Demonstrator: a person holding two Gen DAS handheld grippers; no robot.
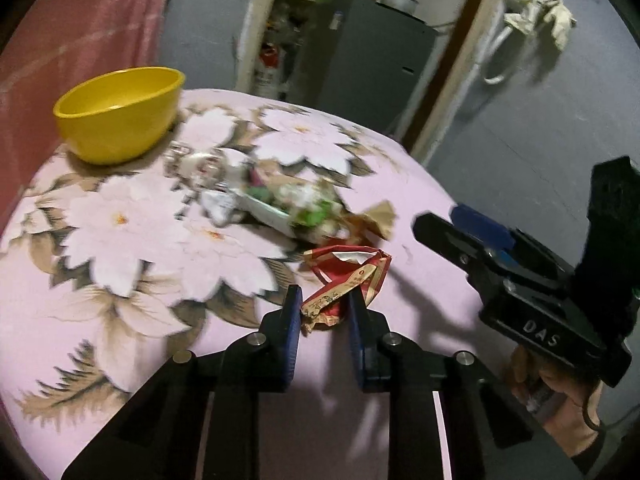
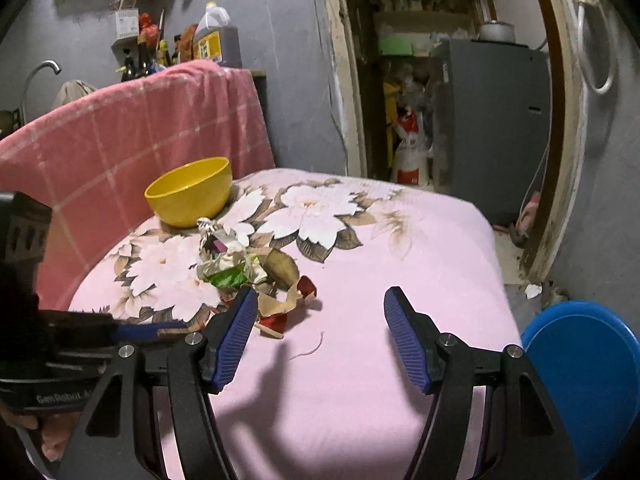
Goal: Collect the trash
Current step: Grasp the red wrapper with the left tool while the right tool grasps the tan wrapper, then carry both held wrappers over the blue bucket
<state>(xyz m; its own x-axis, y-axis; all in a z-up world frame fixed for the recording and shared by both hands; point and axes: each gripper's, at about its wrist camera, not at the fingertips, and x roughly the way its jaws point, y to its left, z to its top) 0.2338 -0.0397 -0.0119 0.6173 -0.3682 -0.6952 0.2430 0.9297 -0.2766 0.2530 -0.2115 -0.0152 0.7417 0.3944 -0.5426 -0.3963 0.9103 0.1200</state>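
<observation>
i see the bowl (image 2: 189, 191) at the table's (image 2: 400, 264) far left corner, the wrapper heap (image 2: 236, 264) nearer mid-table, one wrapper (image 1: 344, 284) between my left gripper's (image 1: 324, 320) jaws, the right gripper (image 2: 320, 340) over bare cloth.

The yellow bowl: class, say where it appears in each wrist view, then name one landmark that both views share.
Left wrist view: the yellow bowl stands upper left, on the far left corner of the flowered cloth.
Right wrist view: the yellow bowl stands left of centre, beyond the wrapper pile.
Shared landmark: the grey cabinet in the doorway.
</observation>
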